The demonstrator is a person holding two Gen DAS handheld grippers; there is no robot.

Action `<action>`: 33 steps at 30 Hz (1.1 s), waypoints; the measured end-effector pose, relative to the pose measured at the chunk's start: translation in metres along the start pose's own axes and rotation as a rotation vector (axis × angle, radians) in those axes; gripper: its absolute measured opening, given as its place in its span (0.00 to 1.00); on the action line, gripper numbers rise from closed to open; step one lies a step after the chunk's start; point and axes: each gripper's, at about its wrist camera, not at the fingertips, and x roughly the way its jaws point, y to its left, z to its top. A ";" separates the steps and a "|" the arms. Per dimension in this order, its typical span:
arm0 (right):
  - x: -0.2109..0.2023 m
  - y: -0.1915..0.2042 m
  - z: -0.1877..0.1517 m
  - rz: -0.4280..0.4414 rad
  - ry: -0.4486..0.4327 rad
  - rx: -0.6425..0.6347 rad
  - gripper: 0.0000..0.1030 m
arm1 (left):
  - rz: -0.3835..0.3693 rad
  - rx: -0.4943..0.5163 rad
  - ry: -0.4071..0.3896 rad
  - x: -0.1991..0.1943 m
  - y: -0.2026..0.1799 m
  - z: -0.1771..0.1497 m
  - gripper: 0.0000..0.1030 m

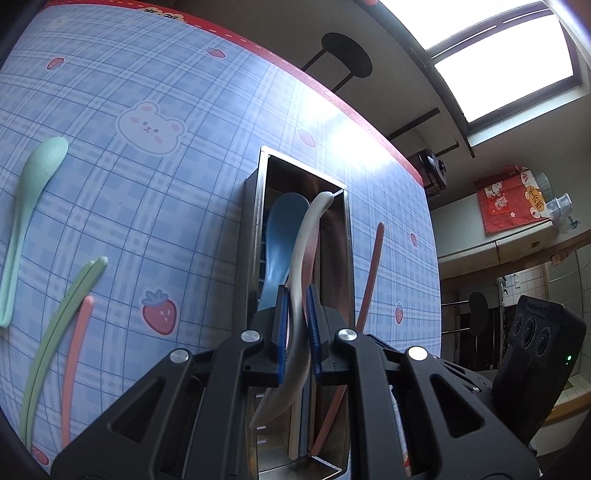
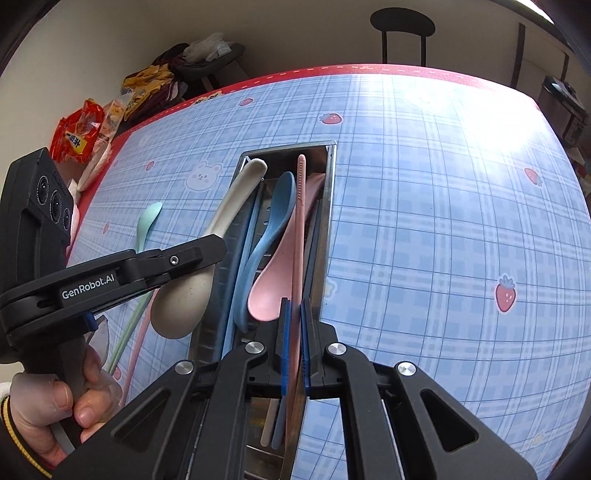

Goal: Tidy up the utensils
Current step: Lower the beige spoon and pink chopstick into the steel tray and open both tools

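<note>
A steel utensil box [image 1: 263,173] [image 2: 330,192] stands on the blue plaid table. My left gripper [image 1: 298,295] [image 2: 207,254] is shut on a beige spoon [image 1: 308,236] [image 2: 184,299], held over the box's left rim with its handle tip at the far end. My right gripper [image 2: 293,306] is shut on a pink chopstick [image 2: 299,221] [image 1: 373,266], lying lengthwise over the box. Inside lie a blue spoon [image 1: 284,236] [image 2: 269,229] and a pink spoon [image 2: 273,280].
Left of the box on the table lie a mint spoon [image 1: 26,206] [image 2: 146,225], green chopsticks [image 1: 55,325] and a pink chopstick [image 1: 75,362]. Snack bags [image 2: 79,129] sit at the far left table edge. A stool [image 2: 402,26] stands beyond the table.
</note>
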 end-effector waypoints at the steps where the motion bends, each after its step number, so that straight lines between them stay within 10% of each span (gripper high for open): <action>1: 0.002 0.000 0.001 -0.002 0.000 0.003 0.06 | 0.003 0.004 0.000 0.002 -0.002 0.002 0.14; 33: 0.008 -0.005 0.016 -0.017 -0.011 0.040 0.06 | -0.018 0.024 0.035 0.039 -0.020 0.023 0.20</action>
